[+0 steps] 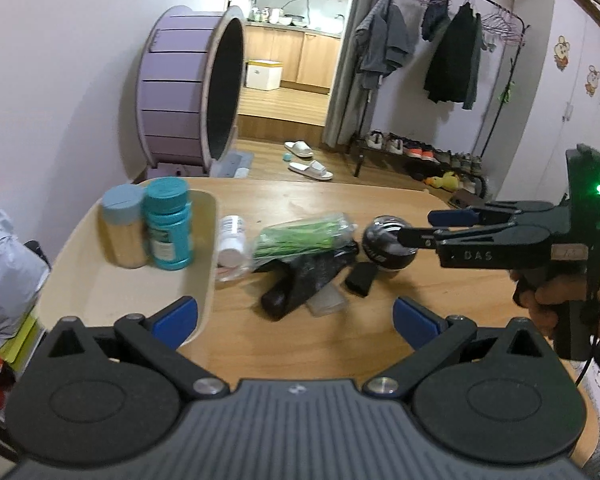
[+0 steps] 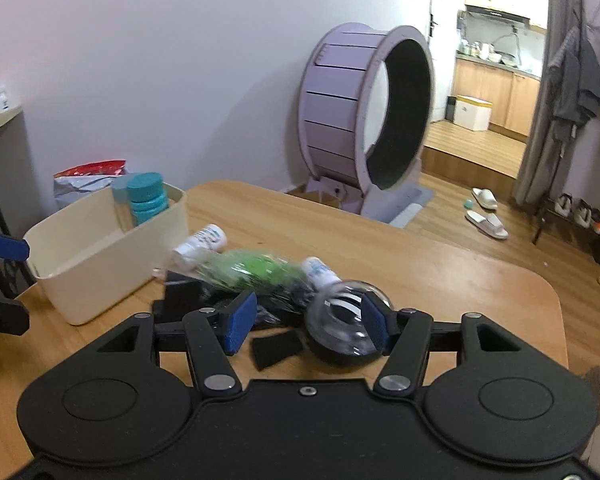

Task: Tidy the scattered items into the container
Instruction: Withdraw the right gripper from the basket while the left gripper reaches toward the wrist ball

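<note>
Our right gripper (image 2: 308, 322) jaws sit spread, ball (image 2: 342, 330) against one pad, not pinched. We centre it before squeezing. Left gripper (image 1: 294, 318) spread, empty.

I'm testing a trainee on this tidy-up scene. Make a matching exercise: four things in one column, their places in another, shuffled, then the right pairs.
Things:
1. teal plastic bottle
2. clear-domed black ball
3. white bottle with white cap
4. purple wheel

Places:
A. on the floor beyond the table
B. standing inside the cream container
C. lying on the table, beside the container
D. on the table, by the right gripper

Pairs: 1-B, 2-D, 3-C, 4-A
</note>
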A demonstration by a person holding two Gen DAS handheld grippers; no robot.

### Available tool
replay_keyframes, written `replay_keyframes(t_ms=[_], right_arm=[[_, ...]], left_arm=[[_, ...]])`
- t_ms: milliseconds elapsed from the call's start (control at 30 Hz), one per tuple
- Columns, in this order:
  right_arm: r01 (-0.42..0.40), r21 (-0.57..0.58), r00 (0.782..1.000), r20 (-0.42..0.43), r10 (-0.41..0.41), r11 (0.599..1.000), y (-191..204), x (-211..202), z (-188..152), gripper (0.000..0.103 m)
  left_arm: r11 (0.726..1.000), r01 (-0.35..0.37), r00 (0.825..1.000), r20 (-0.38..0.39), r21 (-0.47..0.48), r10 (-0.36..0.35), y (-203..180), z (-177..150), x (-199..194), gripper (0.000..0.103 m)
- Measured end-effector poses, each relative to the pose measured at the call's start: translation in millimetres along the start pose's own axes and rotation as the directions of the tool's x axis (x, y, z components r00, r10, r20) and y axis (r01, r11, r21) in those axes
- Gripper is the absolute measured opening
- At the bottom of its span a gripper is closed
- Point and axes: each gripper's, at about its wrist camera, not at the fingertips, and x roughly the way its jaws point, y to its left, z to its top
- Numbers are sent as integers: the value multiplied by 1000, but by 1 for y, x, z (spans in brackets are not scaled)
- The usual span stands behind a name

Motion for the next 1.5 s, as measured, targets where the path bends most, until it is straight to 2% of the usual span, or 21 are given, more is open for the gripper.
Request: replay_keyframes(t_ms=[67, 133, 200, 300, 400, 467, 533, 733, 833, 1100, 1200, 1433, 1500], right_arm=[[4, 23, 1000, 4, -4, 1000, -8, -1, -5, 59], [16, 47, 1000, 9, -17, 999, -16, -5, -10, 66], [27, 63, 1000, 14, -28, 998, -24, -11, -18, 69], [55, 93, 998, 22, -57, 994, -38, -20, -29, 82], [75, 135, 996, 37, -81, 988, -49, -31, -40, 90], [97, 166, 994, 43, -105, 981, -56, -39, -47, 95], [108, 189, 992, 43, -118, 976, -60, -45, -55, 96], [114, 258, 990, 53, -132, 959, -70, -63, -75, 100], [121, 283, 988, 57, -143, 951, -75, -70, -82, 102], [126, 344, 986, 60, -156, 931, -85, -69, -99, 103], [127, 348, 985, 63, -158, 929, -84, -65, -105, 103], [132, 361, 983, 72, -168, 923, -82, -61, -116, 103], [137, 356, 983, 67, -172, 924, -82, -61, -117, 103]], left_arm=[[1000, 14, 1000, 0, 6, -14, -7, 3, 9, 103], [999, 33, 999, 2, 15, -33, -14, 6, 18, 103], [998, 55, 998, 9, 28, -56, -23, 10, 27, 103], [994, 100, 995, 16, 46, -100, -37, 15, 42, 103], [985, 154, 988, 10, 83, -156, -54, 18, 59, 103], [981, 146, 988, 24, 124, -150, -67, 18, 69, 103], [979, 136, 989, 30, 152, -142, -77, 18, 79, 103], [980, 145, 989, -7, 136, -145, -87, 27, 114, 103], [979, 146, 989, 0, 144, -148, -90, 30, 128, 103], [963, 100, 994, 9, 248, -105, -105, 26, 158, 103], [962, 94, 995, -2, 258, -96, -107, 24, 165, 101], [959, 86, 993, 54, 270, -104, -115, 22, 158, 101], [958, 93, 993, 44, 272, -109, -118, 21, 159, 101]])
